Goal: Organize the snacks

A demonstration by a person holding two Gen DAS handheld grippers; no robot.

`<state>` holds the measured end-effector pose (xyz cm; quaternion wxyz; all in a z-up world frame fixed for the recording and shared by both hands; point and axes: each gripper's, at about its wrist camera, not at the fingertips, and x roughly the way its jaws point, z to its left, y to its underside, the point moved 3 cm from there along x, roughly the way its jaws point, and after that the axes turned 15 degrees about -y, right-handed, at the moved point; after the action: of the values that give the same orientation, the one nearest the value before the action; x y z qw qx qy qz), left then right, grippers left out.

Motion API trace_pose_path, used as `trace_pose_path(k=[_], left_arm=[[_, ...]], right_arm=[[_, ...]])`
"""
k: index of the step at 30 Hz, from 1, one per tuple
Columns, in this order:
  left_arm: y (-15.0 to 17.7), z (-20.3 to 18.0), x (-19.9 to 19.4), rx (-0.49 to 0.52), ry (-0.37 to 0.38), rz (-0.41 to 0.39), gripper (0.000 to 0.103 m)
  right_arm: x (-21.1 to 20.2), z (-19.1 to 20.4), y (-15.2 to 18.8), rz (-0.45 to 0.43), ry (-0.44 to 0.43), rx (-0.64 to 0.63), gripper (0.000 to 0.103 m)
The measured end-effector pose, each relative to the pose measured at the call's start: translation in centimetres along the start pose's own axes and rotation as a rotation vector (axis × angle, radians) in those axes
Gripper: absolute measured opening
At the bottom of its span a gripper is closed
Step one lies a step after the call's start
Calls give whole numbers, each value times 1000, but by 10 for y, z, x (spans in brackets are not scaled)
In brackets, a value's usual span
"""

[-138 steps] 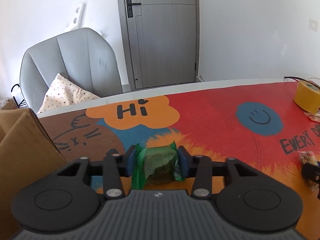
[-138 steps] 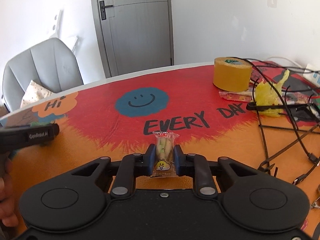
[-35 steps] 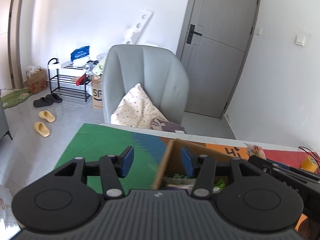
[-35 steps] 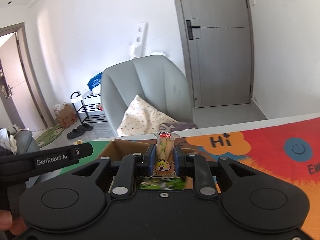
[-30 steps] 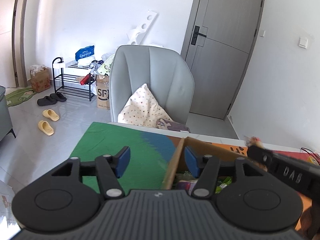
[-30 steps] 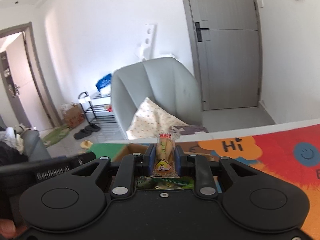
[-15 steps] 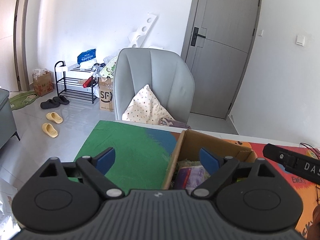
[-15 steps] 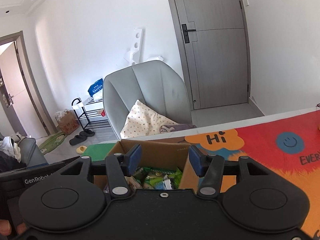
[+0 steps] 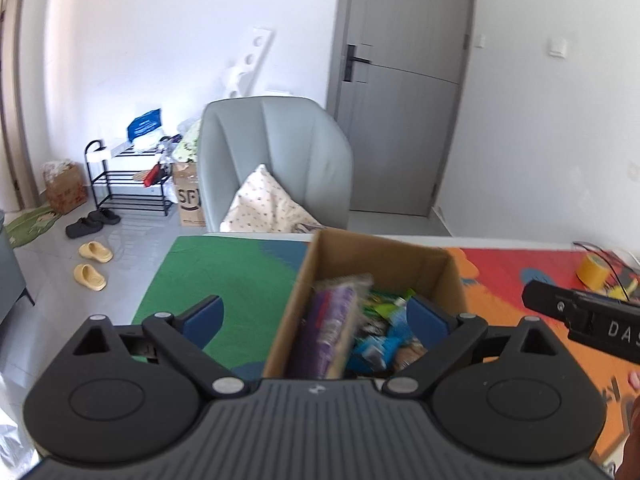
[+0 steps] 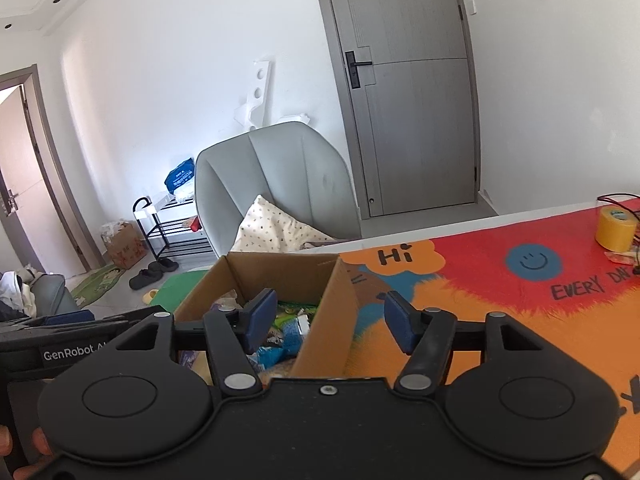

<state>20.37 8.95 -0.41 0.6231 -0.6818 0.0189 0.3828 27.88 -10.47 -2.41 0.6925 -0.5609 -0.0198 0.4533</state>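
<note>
"Hi", "EVERY" on tablecloth [image 10: 500, 280]; "GenRobot" on left tool [image 10: 72, 354].

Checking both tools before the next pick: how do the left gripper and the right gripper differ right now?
The left gripper stands wider than the right gripper. The left straddles the cardboard box's left wall; the right straddles its right wall. Both have just been opening, both hold nothing, and both sit above the snacks in the box.

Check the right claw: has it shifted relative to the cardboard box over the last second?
Yes. The right claw has drifted right: it now straddles the cardboard box's right wall. It has just been opening, nothing between.
</note>
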Motion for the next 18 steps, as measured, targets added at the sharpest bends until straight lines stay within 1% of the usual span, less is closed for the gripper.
trace_pose_path(k=[1,3,6,15,18], left_arm=[[2,-2,-3,8,7,-2,98],[7,-5,-10,20,21,-5,98],[14,-9,-18,33,37,-6,99],[29,-23,-42,82,79,-6,101],[35,-27,-50,95,91,-6,101]], right_arm=[[-5,-1,2,-4,5,2,63],[-13,-4,5,-10,16,4,70],[-27,-7,12,-20,38,1,78],[-66,-20,23,-60,93,0,92],[-76,-23,29,-68,103,13,94]])
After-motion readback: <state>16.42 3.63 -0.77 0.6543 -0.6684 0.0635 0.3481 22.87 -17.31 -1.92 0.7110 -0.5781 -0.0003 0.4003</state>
